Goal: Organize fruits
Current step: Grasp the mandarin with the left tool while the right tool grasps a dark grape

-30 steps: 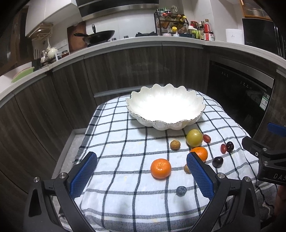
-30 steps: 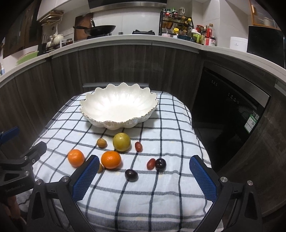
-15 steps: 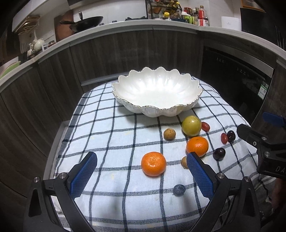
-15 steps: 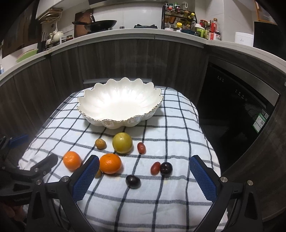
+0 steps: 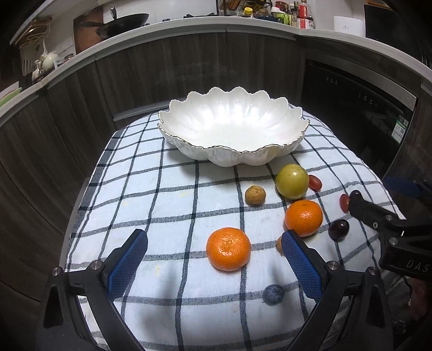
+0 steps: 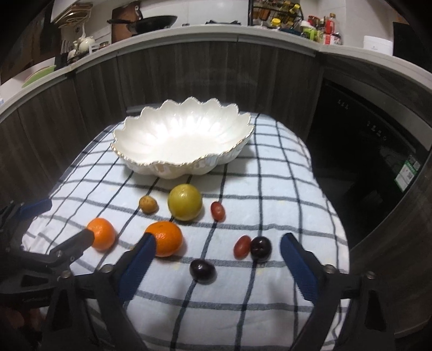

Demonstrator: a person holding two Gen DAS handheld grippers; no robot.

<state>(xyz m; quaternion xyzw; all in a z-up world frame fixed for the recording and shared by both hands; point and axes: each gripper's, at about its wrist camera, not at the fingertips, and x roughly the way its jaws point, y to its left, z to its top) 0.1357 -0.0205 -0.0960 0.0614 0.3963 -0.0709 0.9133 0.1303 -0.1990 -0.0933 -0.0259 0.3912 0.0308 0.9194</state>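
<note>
The left gripper (image 5: 213, 256) stands wide open, a round orange mandarin (image 5: 228, 248) on the checked cloth (image 5: 162, 205) between its blue pads, untouched. The right gripper (image 6: 216, 259) is closing around a dark oval plum (image 6: 202, 270), not gripping. Only the left view shows a small blue berry (image 5: 273, 294). The scalloped white bowl (image 6: 151, 162) sits beyond.

Legible only: white letters "DAS", cut off at the frame edge, on the black body of the right gripper (image 5: 405, 237) in the left wrist view. Green-and-white sticker (image 6: 409, 170) on the dark appliance front, print too small to read, perhaps a code square. Bottle labels (image 5: 302, 16) on the counter blurred, unreadable.
</note>
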